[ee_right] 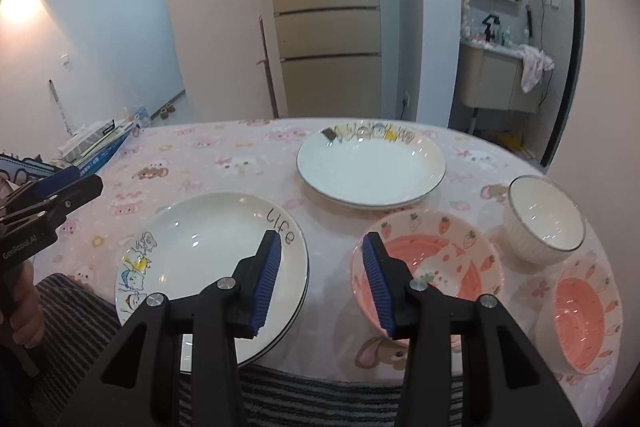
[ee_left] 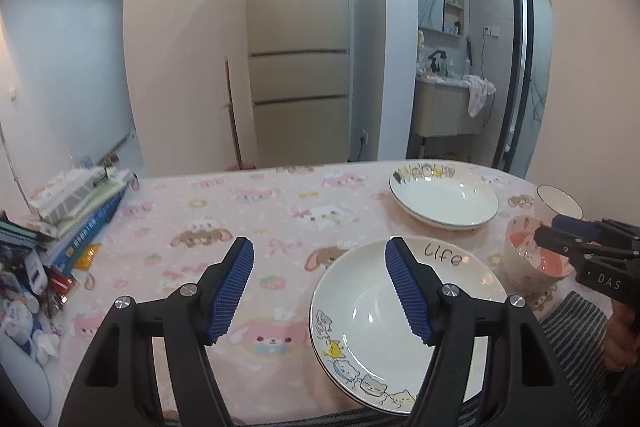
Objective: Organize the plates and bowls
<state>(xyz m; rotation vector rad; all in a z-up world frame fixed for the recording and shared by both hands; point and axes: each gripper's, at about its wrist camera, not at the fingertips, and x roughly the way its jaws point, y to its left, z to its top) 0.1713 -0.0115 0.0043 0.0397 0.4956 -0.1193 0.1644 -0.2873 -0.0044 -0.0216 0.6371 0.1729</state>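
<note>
Now: both grippers free above the table

Behind the table's far edge we see a tall beige fridge [ee_left: 298, 39]. We hold both grippers over a round table [ee_right: 248, 147] covered in a pink cartoon cloth. Along its left edge lies a stack of books [ee_left: 86, 199].

Two stacked plates with "Life" written on the rim [ee_right: 208, 259] sit at the near edge, the top one nested in the one under it. Another white plate with a cartoon border [ee_right: 370, 167] lies toward the far edge, well apart from them. At the right side sit three bowls: a pink strawberry bowl [ee_right: 432, 267] just beside the stacked plates, a white bowl [ee_right: 544, 219] behind it, and a second pink bowl [ee_right: 586, 323] at the near right edge.

Our left gripper [ee_left: 320, 287] hangs over the stacked plates' left rim, jaws spread wide, nothing between them. Our right gripper [ee_right: 322, 283] hovers over the gap between the plates and the strawberry bowl, jaws apart and gripping nothing.
</note>
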